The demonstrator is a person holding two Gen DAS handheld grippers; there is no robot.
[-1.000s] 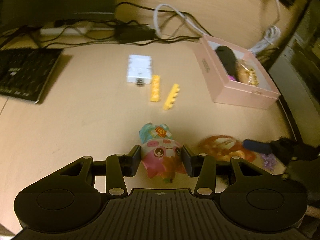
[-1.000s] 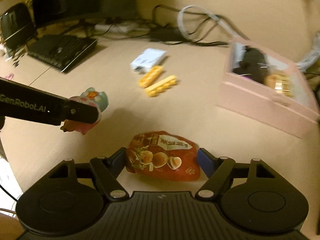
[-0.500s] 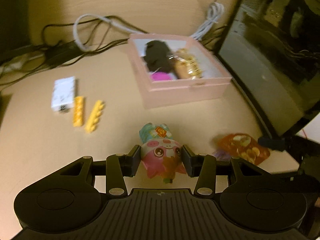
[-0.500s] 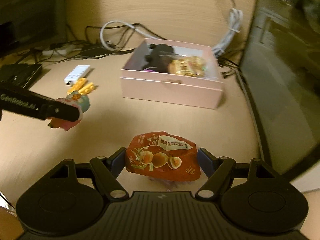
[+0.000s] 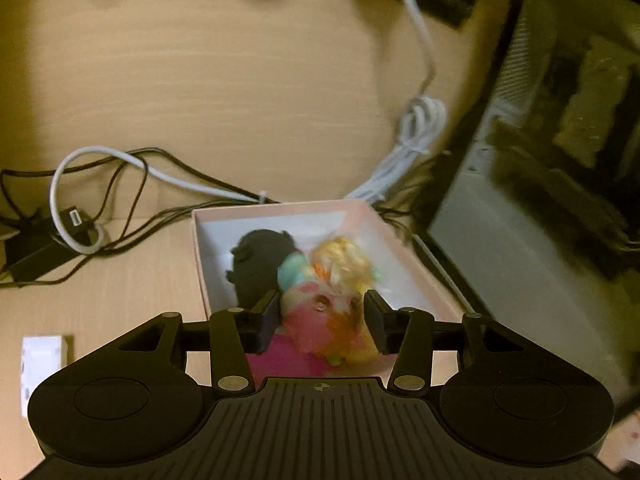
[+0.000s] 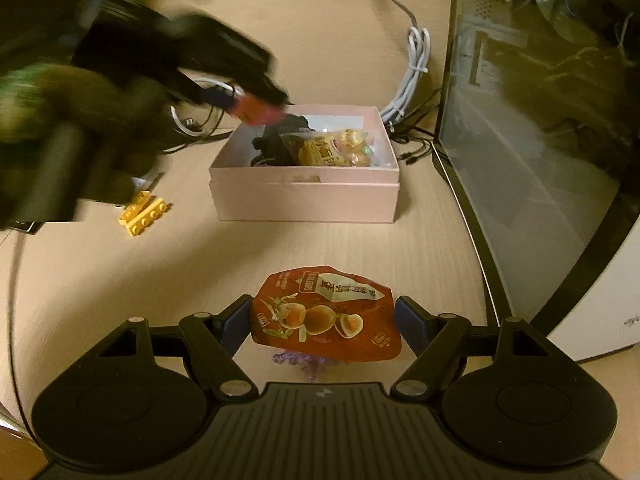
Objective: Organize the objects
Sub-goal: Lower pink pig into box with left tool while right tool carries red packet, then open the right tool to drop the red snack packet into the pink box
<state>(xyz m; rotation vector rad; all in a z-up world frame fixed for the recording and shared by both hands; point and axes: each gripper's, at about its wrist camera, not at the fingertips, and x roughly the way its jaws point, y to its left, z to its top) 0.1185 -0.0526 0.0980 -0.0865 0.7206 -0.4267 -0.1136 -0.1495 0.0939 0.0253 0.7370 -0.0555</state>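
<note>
Partly blurred pig toy (image 5: 326, 322) over box (image 5: 276, 211)

Light wooden desk (image 6: 340, 248) with scattered items

On it sat an open pink box (image 6: 304, 200), two yellow toy bricks (image 6: 145, 214) side by side, a small white box (image 5: 42, 354), tangled cables (image 5: 120, 200) and a glass-sided case (image 6: 540, 140)

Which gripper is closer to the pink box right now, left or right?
Left. The left gripper holds the pig toy over the pink box. The right gripper, gripping the red snack packet, sits well short of it.
</note>
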